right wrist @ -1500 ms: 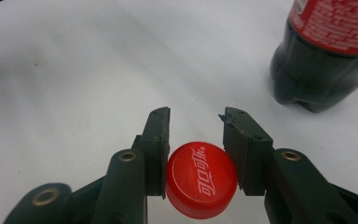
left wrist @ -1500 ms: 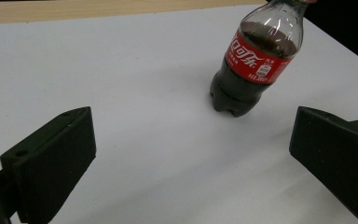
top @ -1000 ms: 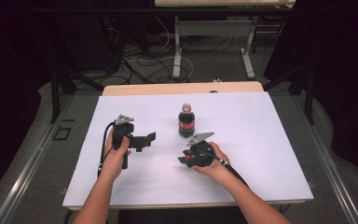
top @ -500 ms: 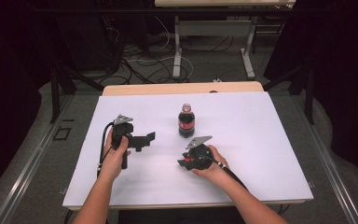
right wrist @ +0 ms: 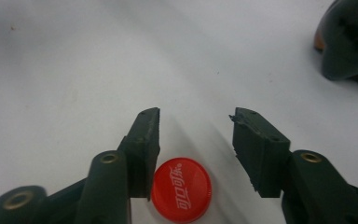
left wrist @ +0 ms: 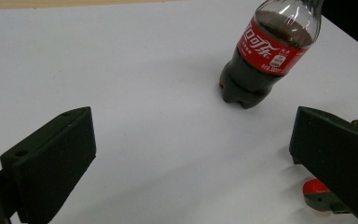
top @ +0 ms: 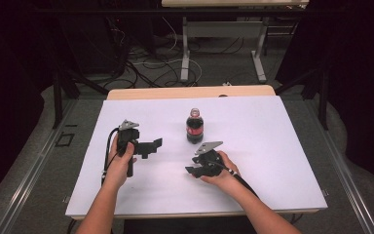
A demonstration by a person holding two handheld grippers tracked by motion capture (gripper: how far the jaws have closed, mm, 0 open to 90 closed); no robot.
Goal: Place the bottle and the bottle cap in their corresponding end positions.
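One dark cola bottle with a red label (top: 195,127) stands upright on the white-covered worktop (top: 282,141), about midway between its left and right edges and nearer the far edge than the near one. Its neck is open, with no cap on it. In the left gripper view the bottle (left wrist: 262,55) stands ahead and to the right, its dark liquid reaching up to the label's top edge.

One round red bottle cap with white lettering (right wrist: 181,189) lies flat on the worktop, lettering up, near the bottle and on the near side of it. It sits between the two fingers of the right gripper (right wrist: 196,154), touching or just beside the left finger and clear of the other; the fingers are spread and pinch nothing. In the high view the right gripper (top: 205,165) lies low over the worktop in the person's right hand (top: 222,168).

The left gripper (top: 148,146), held by the left hand (top: 119,163), is left of the bottle and well apart from it. Its two black block-shaped fingers (left wrist: 56,161) are spread wide with only bare worktop between them.

Two grippers, one bottle and one cap are in sight.
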